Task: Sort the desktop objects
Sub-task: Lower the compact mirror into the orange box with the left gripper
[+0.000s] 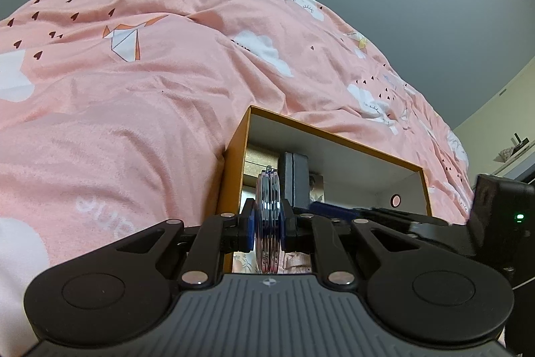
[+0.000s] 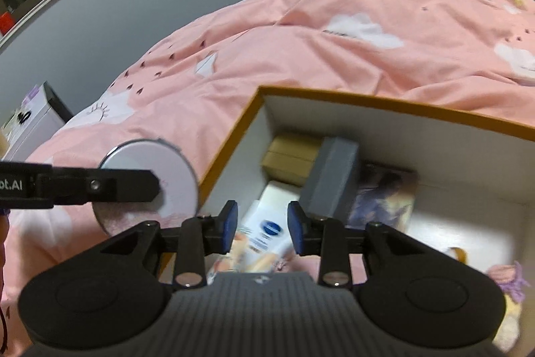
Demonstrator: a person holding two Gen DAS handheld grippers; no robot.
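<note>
Two grippers work over an orange-rimmed box point(image 2: 367, 99) that sits on a pink quilt point(image 1: 133, 89). The left gripper point(image 1: 267, 223) is clenched on a round compact mirror point(image 1: 267, 206), held on edge just at the box's left wall, probably so that it can slip in beside the grey case point(image 2: 331, 176). The right gripper point(image 2: 262, 226) hangs released above a white lotion tube point(image 2: 264, 240) inside the box, with nothing between its pads.

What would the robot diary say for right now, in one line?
left gripper: shut on round mirror | right gripper: open over box | tube inside
</note>
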